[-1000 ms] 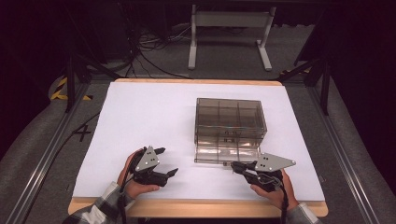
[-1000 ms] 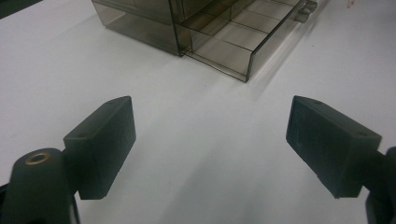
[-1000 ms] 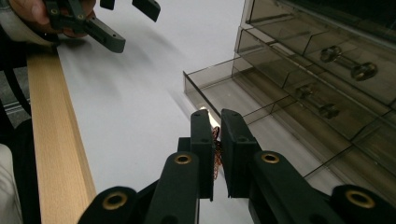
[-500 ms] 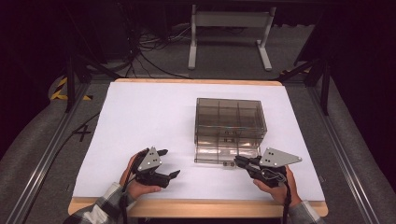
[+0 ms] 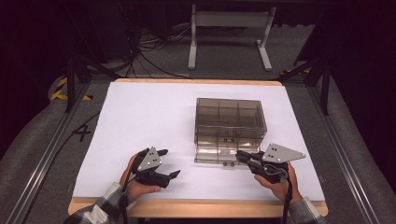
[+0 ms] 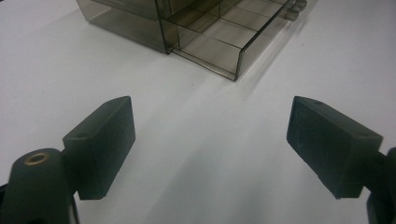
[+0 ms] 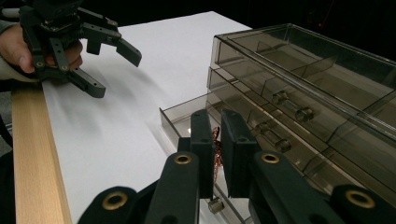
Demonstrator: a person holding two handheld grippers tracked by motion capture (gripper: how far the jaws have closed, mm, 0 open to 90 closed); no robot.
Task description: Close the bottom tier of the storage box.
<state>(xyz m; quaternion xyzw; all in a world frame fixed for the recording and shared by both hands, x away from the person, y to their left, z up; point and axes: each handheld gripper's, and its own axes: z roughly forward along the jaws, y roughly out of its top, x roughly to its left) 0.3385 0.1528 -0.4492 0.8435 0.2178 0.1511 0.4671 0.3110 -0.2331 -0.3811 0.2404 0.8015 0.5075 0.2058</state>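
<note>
A smoky clear drawer box point(image 5: 229, 123) stands right of the table's middle, its bottom drawer point(image 5: 219, 157) pulled out toward me. My right gripper point(image 5: 239, 155) reaches over the front right of that drawer. In the right gripper view its jaws point(image 7: 216, 126) stand nearly together, shut on a small copper-coloured tangle point(image 7: 217, 156) above the open drawer point(image 7: 180, 121). My left gripper point(image 5: 169, 163) rests open at the front left with nothing between its pads point(image 6: 210, 121). It points toward the box point(image 6: 126, 18) and shows far off in the right gripper view point(image 7: 114, 72).
White paper point(image 5: 149, 116) covers the table, with a wooden edge point(image 5: 196, 207) along the front. Upper drawers with small knobs point(image 7: 303, 113) are shut. A metal stand point(image 5: 229, 32) and cables lie on the floor beyond the table.
My right gripper has drifted slightly to the right at the drawer's front, jaws unchanged. The left gripper has stayed where it was.
</note>
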